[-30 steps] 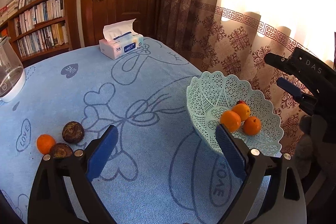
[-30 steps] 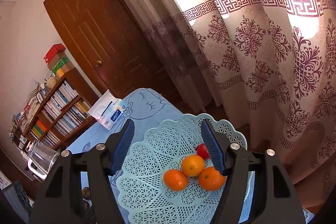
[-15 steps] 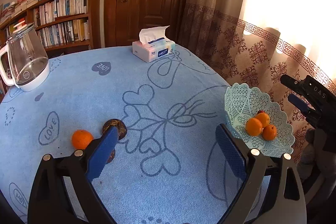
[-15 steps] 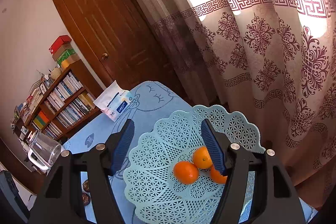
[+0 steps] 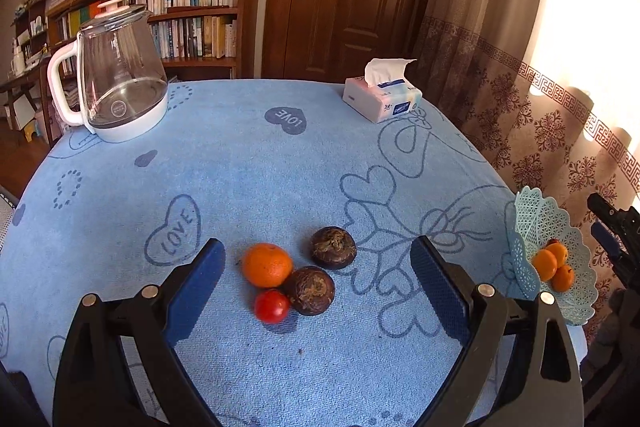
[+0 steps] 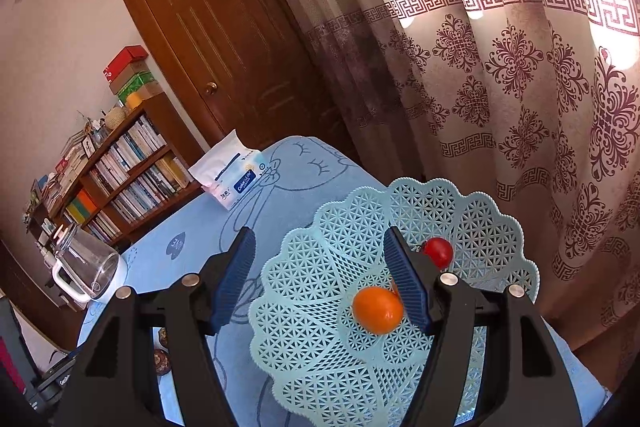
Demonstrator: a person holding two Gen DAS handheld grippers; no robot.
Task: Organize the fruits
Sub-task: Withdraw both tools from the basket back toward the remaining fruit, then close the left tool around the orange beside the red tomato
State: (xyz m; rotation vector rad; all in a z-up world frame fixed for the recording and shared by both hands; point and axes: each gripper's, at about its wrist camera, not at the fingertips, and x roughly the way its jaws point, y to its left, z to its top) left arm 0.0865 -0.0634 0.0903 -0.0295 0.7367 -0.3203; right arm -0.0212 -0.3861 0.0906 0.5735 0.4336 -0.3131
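Fruit sat in two groups on the blue tablecloth (image 5: pixel 280 167).
The left gripper (image 5: pixel 316 283) hung with jaws wide and empty above an orange (image 5: pixel 267 264), a tomato (image 5: pixel 272 305) and two dark brown fruits (image 5: pixel 333 247); the right gripper (image 6: pixel 318 281), jaws apart and empty, hovered over the far-right basket (image 6: pixel 320 327) holding oranges (image 6: pixel 378 309) and a red tomato (image 6: pixel 438 251).

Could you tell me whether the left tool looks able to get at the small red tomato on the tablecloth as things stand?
Probably yes: the left tool is open, and the tomato lies between its fingers with nothing above it, though the orange and a dark fruit touch it.
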